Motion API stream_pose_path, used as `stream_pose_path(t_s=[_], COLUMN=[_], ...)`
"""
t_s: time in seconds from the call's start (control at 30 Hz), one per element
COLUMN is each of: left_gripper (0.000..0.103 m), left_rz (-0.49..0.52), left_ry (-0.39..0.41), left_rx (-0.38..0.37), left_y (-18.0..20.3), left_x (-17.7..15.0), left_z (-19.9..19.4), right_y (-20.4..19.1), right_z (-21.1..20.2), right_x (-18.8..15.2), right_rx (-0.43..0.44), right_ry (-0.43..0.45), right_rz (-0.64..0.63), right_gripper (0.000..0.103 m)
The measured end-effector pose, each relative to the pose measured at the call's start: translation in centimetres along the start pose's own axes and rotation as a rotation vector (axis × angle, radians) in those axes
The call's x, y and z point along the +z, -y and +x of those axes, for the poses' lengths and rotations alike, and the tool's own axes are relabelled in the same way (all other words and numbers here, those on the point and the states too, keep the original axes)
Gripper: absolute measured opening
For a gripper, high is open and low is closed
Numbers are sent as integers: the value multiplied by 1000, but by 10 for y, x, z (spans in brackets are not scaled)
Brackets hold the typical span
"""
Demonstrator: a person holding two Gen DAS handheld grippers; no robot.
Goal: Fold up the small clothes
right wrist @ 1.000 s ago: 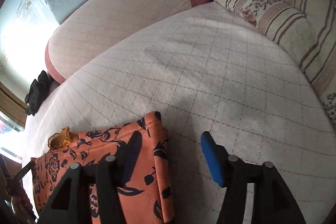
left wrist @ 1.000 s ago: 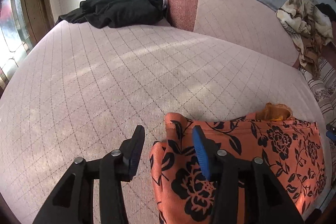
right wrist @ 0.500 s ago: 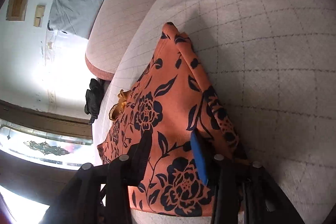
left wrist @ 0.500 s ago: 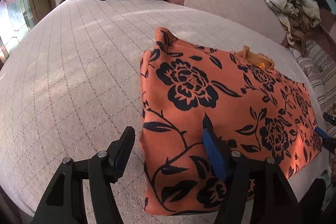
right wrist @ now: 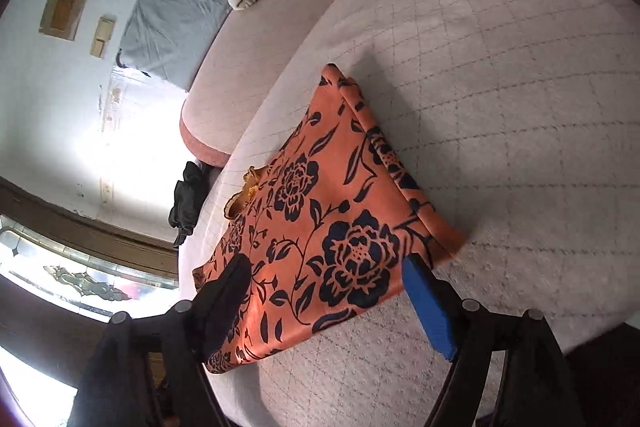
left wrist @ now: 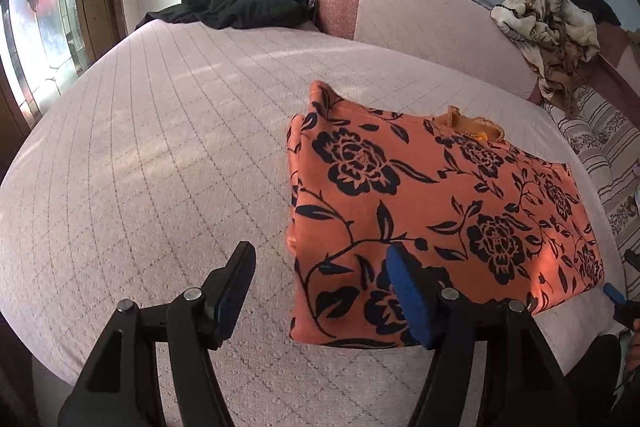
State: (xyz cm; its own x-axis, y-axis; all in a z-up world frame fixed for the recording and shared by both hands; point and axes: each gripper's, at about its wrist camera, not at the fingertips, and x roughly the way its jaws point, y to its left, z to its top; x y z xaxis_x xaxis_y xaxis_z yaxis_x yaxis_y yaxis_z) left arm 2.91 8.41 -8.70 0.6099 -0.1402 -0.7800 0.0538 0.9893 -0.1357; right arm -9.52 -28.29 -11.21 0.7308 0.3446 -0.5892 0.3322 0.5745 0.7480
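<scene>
An orange garment with black flowers (left wrist: pixel 432 195) lies folded in a flat rectangle on the pink quilted bed (left wrist: pixel 160 147), near its front edge. My left gripper (left wrist: pixel 320 279) hovers open over the garment's near left corner; its blue pad is above the cloth and its black finger above the bedcover. In the right wrist view the garment (right wrist: pixel 332 219) runs away from my right gripper (right wrist: pixel 328 291), whose jaws are opening over the near edge; the cloth sits between them with neither pad pressing on it. The right gripper's blue tip (left wrist: pixel 612 293) shows at the garment's far right corner.
A black heap of clothes (left wrist: pixel 240 7) lies at the far left by a pink bolster (left wrist: pixel 400 11). A crumpled patterned blanket (left wrist: pixel 552 23) and striped pillows (left wrist: pixel 600 155) fill the right side. A stained-glass window (left wrist: pixel 40 27) stands to the left. The bed's front edge is right below both grippers.
Both grippers have drawn back toward the bed's front edge. The right jaws, which were pinching the cloth, have let go and widened. The garment now lies folded flat.
</scene>
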Motion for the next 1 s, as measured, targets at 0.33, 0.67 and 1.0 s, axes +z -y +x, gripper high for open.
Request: stream_pose_path(t_s=[0.33,0.67,1.0], left_gripper=[69,69,69], left_rz=[27,124,151], left_ry=[-55,-110,-88], left_rx=[-179,-74,-74], left_y=[90,110,110], left_x=[24,8,8], left_z=[46,86,90], right_y=[34,27,5], right_z=[30,41,19], right_x=[16,24,99], right_rx=[10,-192,-90], right_ry=[55,15,4], right_rz=[257,24,-142], right_gripper=[78,17,67])
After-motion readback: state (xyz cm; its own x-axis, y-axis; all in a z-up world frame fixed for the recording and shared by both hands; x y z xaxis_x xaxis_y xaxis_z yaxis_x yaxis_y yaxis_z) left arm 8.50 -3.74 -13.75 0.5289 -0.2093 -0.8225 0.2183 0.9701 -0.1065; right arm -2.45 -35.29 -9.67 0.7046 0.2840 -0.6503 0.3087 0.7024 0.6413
